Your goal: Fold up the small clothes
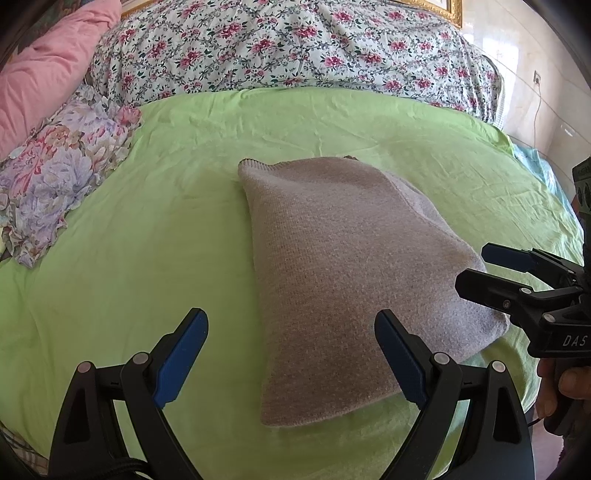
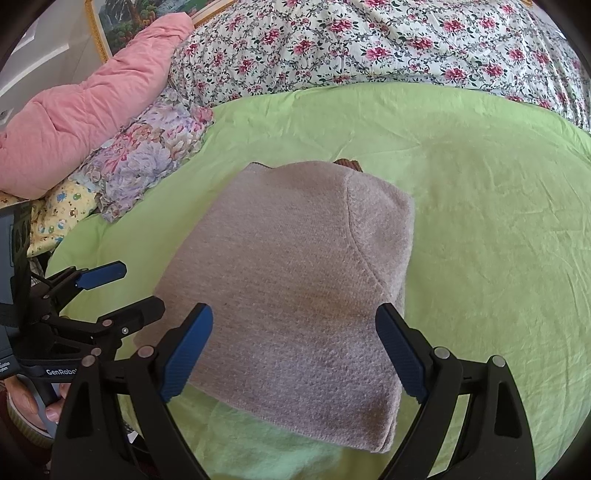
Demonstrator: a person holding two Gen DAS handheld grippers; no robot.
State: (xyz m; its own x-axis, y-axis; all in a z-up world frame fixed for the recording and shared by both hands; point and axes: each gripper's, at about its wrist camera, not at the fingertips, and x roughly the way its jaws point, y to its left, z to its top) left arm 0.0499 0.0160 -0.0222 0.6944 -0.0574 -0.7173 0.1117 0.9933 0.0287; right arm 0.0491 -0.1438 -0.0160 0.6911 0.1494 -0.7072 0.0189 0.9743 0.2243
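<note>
On the green sheet (image 1: 147,229) lies one folded grey knit garment (image 1: 343,266), with two grippers above its near edge, the left gripper (image 1: 291,350) and the right gripper (image 2: 293,350), each spread wide and holding nothing, beside one pink quilt (image 2: 85,114).

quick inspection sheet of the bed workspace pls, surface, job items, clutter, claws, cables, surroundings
surface: green sheet, lightly wrinkled.
job's things: grey knit garment lying folded on the sheet; a brown bit peeks out at its far edge.
clutter: floral pillow, pink quilt, cartoon-print cloth at the sheet's left edge.
grippers: left claw open, empty; right claw open, empty, above the garment's near end.
cables: thin cord down the right wall.
surroundings: flowered bedspread, gold picture frame.
</note>
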